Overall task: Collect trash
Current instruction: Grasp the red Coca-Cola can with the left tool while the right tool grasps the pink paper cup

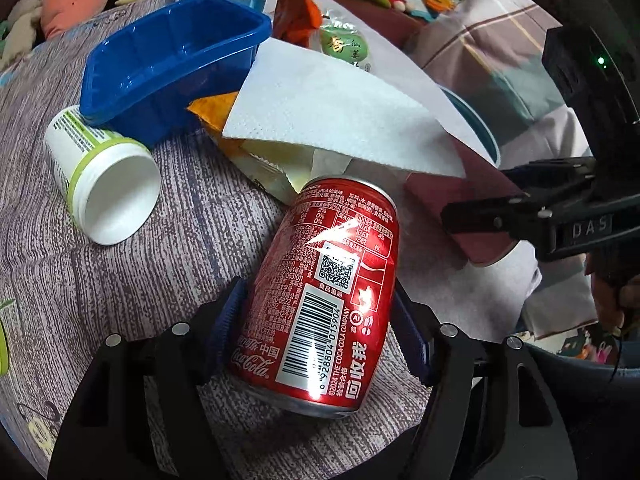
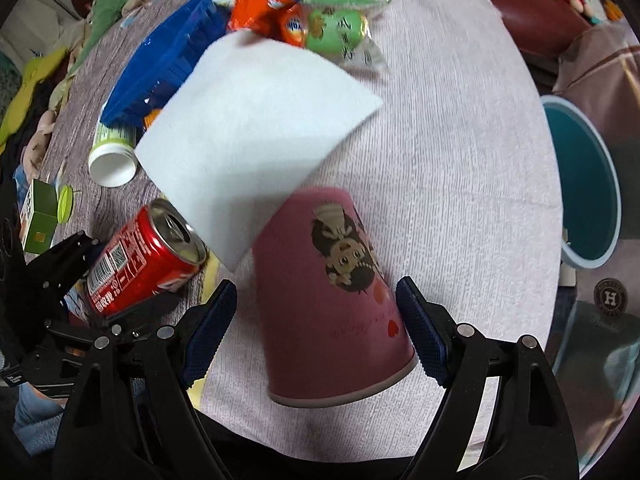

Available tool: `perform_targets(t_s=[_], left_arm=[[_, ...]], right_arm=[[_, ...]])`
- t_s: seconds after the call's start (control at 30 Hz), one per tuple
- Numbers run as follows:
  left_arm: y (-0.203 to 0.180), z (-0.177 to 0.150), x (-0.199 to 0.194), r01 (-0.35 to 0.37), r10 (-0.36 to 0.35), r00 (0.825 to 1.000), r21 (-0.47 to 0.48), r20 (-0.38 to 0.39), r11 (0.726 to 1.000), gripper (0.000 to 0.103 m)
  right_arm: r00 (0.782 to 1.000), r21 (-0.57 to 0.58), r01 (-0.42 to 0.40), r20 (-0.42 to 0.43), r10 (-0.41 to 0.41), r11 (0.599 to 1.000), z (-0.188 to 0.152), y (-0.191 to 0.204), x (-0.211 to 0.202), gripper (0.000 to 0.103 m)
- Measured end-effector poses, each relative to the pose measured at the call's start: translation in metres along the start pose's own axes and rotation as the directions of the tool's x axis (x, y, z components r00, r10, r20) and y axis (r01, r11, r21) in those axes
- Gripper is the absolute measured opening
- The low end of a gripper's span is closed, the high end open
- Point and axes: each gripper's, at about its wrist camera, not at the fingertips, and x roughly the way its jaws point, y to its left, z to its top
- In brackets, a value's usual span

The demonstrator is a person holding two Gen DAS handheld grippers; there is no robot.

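A red Coca-Cola can [image 1: 320, 296] lies between the blue pads of my left gripper [image 1: 324, 328], which is shut on it; the can also shows in the right wrist view [image 2: 144, 260]. A pink paper cup [image 2: 332, 296] with a cartoon print sits between the pads of my right gripper [image 2: 316, 328], the right pad touching it and the left pad a little apart. A white paper napkin [image 2: 256, 128] rests tilted on the cup's top; it also shows in the left wrist view [image 1: 340, 112]. The teal trash bin [image 2: 584, 184] stands off the table's right edge.
On the purple tablecloth [image 1: 120, 280] lie a blue plastic tray [image 1: 168, 60], an open white jar [image 1: 104, 176], orange snack wrappers [image 2: 268, 4], a green packet [image 2: 336, 32] and a small green box [image 2: 40, 216]. Plush toys sit behind the table.
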Motion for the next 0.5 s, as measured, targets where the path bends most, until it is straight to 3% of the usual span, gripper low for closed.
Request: perform_targets(t_s=[0.07,0.27,0.5], left_arm=[[-0.007,0.001,0.001,-0.005,0.005,1.000,0.001,0.007,1.000,0.068],[-0.013,0.001,-0.019,0.012,-0.012,0.999,-0.027,0.030,1.000,0.067],[-0.036,0.010,-0.055,0.002,-0.002,0.997,0.004,0.076,1.000,0.067]], right_arm=[[1.000,-0.017,0.003,0.030,-0.002,1.000,-0.004,0.000,-0.004,0.061],[0.994,0.009,-0.036,0.106,0.034,0.999,-0.011,-0.010,-0.027,0.060],[0.981,0.060,-0.081,0.179,0.070,0.995,-0.020,-0.031,-0.054,0.060]])
